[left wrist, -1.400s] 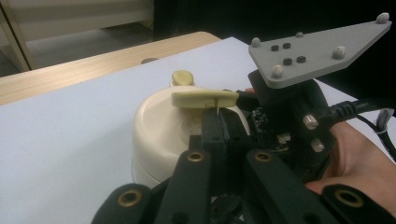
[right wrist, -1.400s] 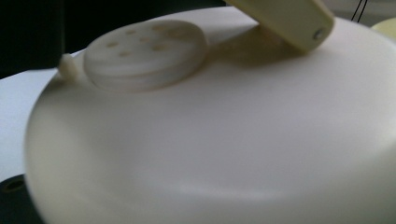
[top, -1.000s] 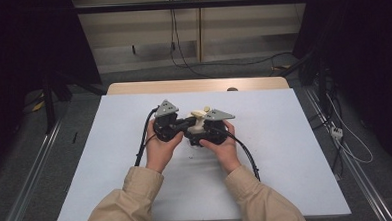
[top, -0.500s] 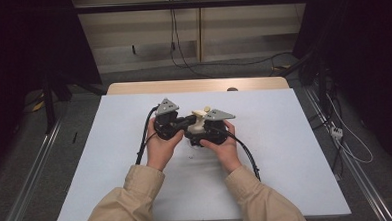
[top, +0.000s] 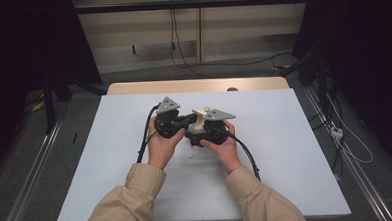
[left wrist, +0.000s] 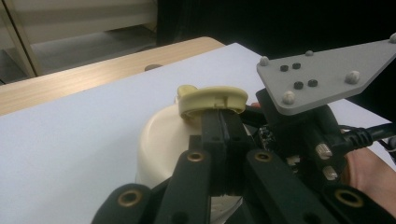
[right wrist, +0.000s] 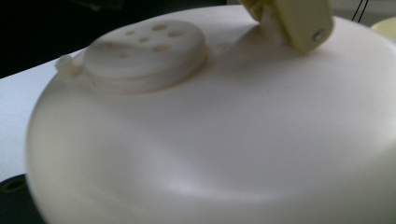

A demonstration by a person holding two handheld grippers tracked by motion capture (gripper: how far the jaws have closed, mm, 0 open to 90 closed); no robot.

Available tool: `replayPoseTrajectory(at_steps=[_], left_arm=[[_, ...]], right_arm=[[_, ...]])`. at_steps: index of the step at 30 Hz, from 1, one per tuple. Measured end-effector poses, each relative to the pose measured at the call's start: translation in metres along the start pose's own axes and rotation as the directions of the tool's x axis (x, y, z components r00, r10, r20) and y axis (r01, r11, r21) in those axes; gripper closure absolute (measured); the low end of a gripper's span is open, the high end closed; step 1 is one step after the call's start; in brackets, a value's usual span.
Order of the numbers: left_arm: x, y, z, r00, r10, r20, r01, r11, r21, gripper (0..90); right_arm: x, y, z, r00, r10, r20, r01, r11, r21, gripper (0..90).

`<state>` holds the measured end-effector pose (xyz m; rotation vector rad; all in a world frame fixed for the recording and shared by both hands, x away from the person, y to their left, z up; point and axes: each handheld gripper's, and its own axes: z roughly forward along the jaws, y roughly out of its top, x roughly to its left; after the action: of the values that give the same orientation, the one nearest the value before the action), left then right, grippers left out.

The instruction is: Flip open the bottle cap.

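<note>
1. A white table (top: 286, 151) fills the centre, with a wooden edge strip (top: 198, 85) along its 12 o'clock side.
2. Grey floor (top: 46, 162) at 9 o'clock carries a metal rail (top: 29, 185).
3. Cables (top: 353, 148) trail at 3 o'clock.
4. A pale wall panel (top: 230, 34) stands at 12 o'clock, with dark surroundings either side.

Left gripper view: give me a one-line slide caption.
Left gripper fingers pinched shut on the yellowish flip cap of a cream round container, right gripper's grey plate close alongside.
</note>
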<state>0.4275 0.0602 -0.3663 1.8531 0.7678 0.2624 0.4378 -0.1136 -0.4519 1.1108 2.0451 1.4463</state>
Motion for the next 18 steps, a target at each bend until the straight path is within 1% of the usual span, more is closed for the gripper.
replayPoseTrajectory(at_steps=[9,12,18], left_arm=[[0.0007,0.0017,0.0002,1.0000,0.004,-0.007,-0.004,1.0000,-0.002,90.0],[0.0000,0.0028,0.0007,1.0000,0.000,-0.008,0.000,1.0000,-0.004,90.0],[-0.0018,0.0062,0.0018,0.9999,0.008,-0.007,-0.009,1.0000,-0.005,90.0]], right_arm=[[0.0002,0.0000,0.0000,1.0000,0.000,0.001,0.000,1.000,0.000,5.3],[0.0002,-0.0001,0.0002,1.0000,0.000,0.001,0.000,1.000,0.000,5.3],[0.0002,-0.0001,0.0001,1.0000,0.000,0.001,0.000,1.000,0.000,5.3]])
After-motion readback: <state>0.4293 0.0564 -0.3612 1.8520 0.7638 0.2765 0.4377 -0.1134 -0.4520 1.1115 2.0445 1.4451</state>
